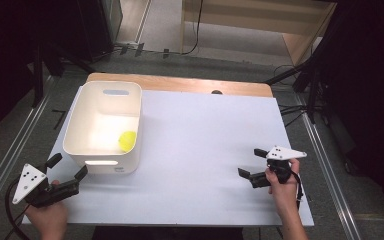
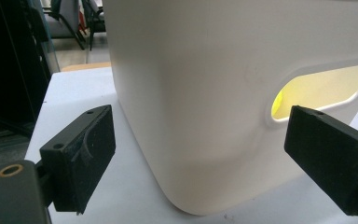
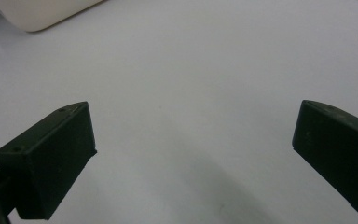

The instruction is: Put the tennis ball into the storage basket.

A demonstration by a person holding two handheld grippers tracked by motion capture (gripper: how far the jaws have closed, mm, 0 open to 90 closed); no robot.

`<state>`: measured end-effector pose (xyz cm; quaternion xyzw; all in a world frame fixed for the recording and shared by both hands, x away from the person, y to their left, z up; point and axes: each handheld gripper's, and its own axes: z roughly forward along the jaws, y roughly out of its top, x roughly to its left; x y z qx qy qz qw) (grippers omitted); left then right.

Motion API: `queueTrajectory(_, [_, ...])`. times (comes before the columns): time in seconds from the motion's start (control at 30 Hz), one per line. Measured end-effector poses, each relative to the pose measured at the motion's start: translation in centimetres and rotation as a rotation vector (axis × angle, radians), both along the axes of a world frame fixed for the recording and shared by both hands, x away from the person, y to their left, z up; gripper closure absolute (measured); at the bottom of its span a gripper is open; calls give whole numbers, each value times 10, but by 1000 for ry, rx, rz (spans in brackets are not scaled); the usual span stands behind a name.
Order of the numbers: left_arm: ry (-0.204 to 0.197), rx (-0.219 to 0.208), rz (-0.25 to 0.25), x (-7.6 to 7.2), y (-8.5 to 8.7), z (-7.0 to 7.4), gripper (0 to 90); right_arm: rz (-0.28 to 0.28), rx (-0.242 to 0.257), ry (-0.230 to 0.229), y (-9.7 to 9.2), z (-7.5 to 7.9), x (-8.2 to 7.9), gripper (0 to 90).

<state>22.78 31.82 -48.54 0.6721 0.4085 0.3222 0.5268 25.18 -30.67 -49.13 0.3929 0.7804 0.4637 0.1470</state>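
Observation:
A white plastic bin [image 1: 77,125] stands on the left part of the white table [image 1: 200,145], and a yellow ball [image 1: 127,140] lies inside it near the front right corner. My left gripper [image 1: 68,167] is open at the table's front left, its jaws just short of the bin's near corner. In the left gripper view the bin [image 2: 205,93] is close ahead, and the yellow ball [image 2: 277,99] glows through the handle slot. At the front right my right gripper [image 1: 250,162] is open with nothing in it, pointing left over bare table [image 3: 191,93].
The table's wooden far edge [image 1: 180,82] shows behind the white sheet. Metal rails [image 1: 10,150] run along both sides on the floor. Dark stands and cables [image 1: 300,95] sit beyond the far right corner. A corner of the bin [image 3: 37,14] is at the top left of the right gripper view.

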Motion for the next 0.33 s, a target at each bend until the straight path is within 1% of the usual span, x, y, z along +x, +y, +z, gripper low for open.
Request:
queueTrajectory(0.1, [0, -3, 4, 0, 0, 0, 85, -22, 30, -8, -12, -7, -9, 0])
queueTrajectory(0.2, [1, -9, 5, 0, 0, 0, 85, -38, 60, 0, -20, -13, -14, 0])
queueTrajectory(0.33, [4, -6, 3, 0, 1, 0, 86, -52, 50, 8, -22, -19, -17, 0])
